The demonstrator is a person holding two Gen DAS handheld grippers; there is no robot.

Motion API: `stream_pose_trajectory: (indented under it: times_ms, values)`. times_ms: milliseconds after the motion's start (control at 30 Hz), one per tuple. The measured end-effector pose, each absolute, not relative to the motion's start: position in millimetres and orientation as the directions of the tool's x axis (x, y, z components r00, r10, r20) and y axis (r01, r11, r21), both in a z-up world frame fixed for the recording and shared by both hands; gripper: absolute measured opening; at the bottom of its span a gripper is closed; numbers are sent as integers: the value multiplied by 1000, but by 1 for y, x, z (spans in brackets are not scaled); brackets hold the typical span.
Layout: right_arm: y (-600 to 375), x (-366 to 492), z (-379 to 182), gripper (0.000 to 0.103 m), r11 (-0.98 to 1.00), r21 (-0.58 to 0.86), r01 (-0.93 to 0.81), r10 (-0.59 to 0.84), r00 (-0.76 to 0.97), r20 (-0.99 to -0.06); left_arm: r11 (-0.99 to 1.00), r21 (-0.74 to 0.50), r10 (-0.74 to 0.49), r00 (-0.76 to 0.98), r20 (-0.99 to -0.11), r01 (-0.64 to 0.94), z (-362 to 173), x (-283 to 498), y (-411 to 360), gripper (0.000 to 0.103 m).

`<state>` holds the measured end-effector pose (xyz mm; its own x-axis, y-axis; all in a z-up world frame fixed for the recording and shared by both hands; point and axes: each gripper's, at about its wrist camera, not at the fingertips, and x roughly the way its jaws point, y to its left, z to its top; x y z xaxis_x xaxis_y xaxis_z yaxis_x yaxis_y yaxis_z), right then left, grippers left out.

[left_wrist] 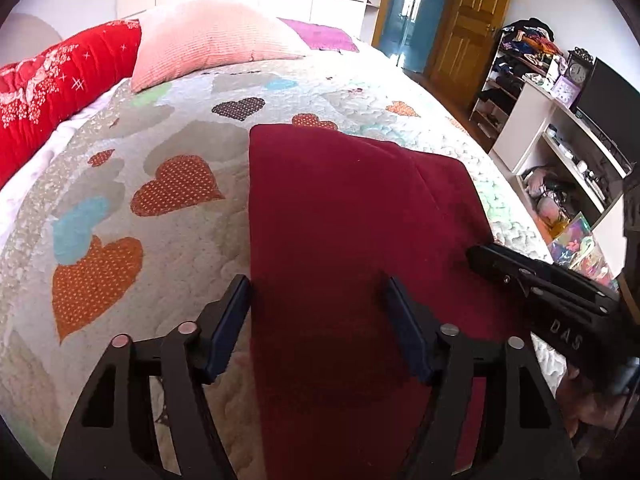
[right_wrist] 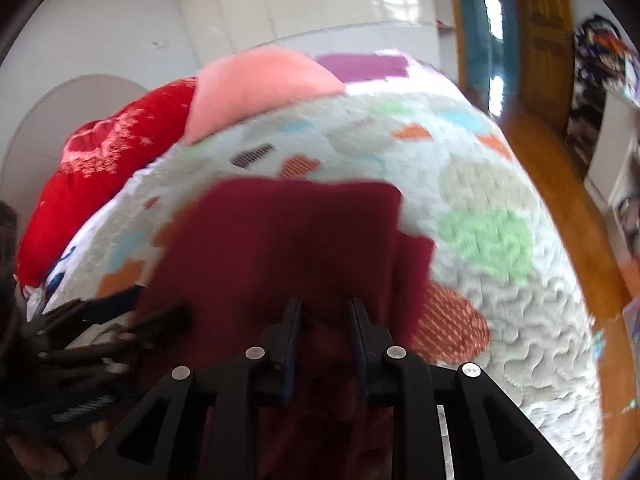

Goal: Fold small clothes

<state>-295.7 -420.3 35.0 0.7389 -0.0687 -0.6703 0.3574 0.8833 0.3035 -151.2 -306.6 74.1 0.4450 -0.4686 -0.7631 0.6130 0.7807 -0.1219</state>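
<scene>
we had the dark red garment (left_wrist: 340, 208) lying flat on the heart-patterned quilt (left_wrist: 160, 152), already folded into a long strip. its long axis ran straight away from us, from the near edge of the bed toward the pink pillow (left_wrist: 212, 44), and a second layer showed along its right side as a diagonal edge.

our left gripper (left_wrist: 316, 300) hung above the near end of the strip, pointing down along that axis. its jaws stood wide; the left finger sat over the garment's left edge and the right finger over the cloth itself, and neither pad pressed on anything, so we held nothing there.

our right gripper (right_wrist: 324, 320) was narrowed to a small gap. in the right wrist view, which was blurred, dark red cloth lay under and between the fingers, but we could not tell whether the pads actually pinched a fold or only hovered close above it. seen from the left wrist view, the right gripper (left_wrist: 500, 264) came in from the right with its tip touching or just over the strip's right border.

so both grippers sat at the near short end, left on the left edge and right on the right edge, with the far short end well away up the bed. we judged that the coming fold would turn on that: taking the near end by its two corners and carrying it along the long axis toward the far end. the left hand looked better centred, and it would have to close on the edge first.
</scene>
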Motion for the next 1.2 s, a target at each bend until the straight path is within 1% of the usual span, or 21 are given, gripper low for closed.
stream_pose_trajectory:
  times_ms: [67, 133, 233, 400, 500, 567, 633, 733, 833, 867, 900, 1000, 1067, 1200]
  values:
    - [-431, -299, 25, 21, 859, 363, 360, -42, 758, -651, 781, -114, -466, 451, -761, 614, 72, -152, -309, 72]
    - [-433, -299, 23, 21, 855, 376, 356, -34, 763, -645, 785, -113, -461, 453, -763, 608, 71, -151, -310, 74]
    - [-428, -299, 28, 22, 872, 342, 350, -46, 755, -654, 790, -116, -458, 453, -765, 602, 72, -151, -309, 74]
    - [-416, -320, 49, 24, 871, 367, 326, -27, 777, -629, 796, -100, -447, 469, -761, 597, 74, -156, -305, 74]
    - [-399, -336, 59, 24, 900, 312, 303, -50, 785, -618, 800, -91, -441, 479, -759, 593, 75, -159, -305, 74]
    - [-392, -339, 54, 25, 913, 272, 305, -67, 768, -636, 803, -81, -436, 490, -755, 590, 75, -162, -305, 74]
    - [-392, -334, 35, 25, 907, 246, 341, -84, 720, -689, 803, -70, -431, 495, -754, 592, 76, -166, -305, 74]
    - [-400, -338, 25, 26, 880, 321, 350, -51, 741, -669, 805, -32, -417, 525, -742, 593, 81, -174, -303, 74]
    - [-397, -344, 35, 27, 886, 313, 343, -53, 744, -666, 808, -5, -405, 548, -732, 590, 87, -181, -299, 74]
    - [-394, -348, 41, 29, 893, 303, 334, -56, 749, -660, 810, 5, -402, 561, -724, 586, 90, -184, -297, 74]
    - [-392, -351, 47, 30, 898, 294, 329, -63, 756, -652, 812, 14, -398, 573, -716, 583, 92, -186, -295, 74]
    - [-382, -367, 69, 34, 911, 272, 309, -93, 798, -595, 818, 17, -401, 590, -700, 575, 98, -192, -289, 74]
    - [-375, -375, 84, 48, 919, 251, 305, -123, 825, -552, 826, 5, -410, 607, -681, 564, 106, -196, -281, 74]
    - [-365, -380, 101, 49, 929, 201, 311, -173, 845, -506, 838, -2, -417, 638, -647, 546, 121, -201, -270, 74]
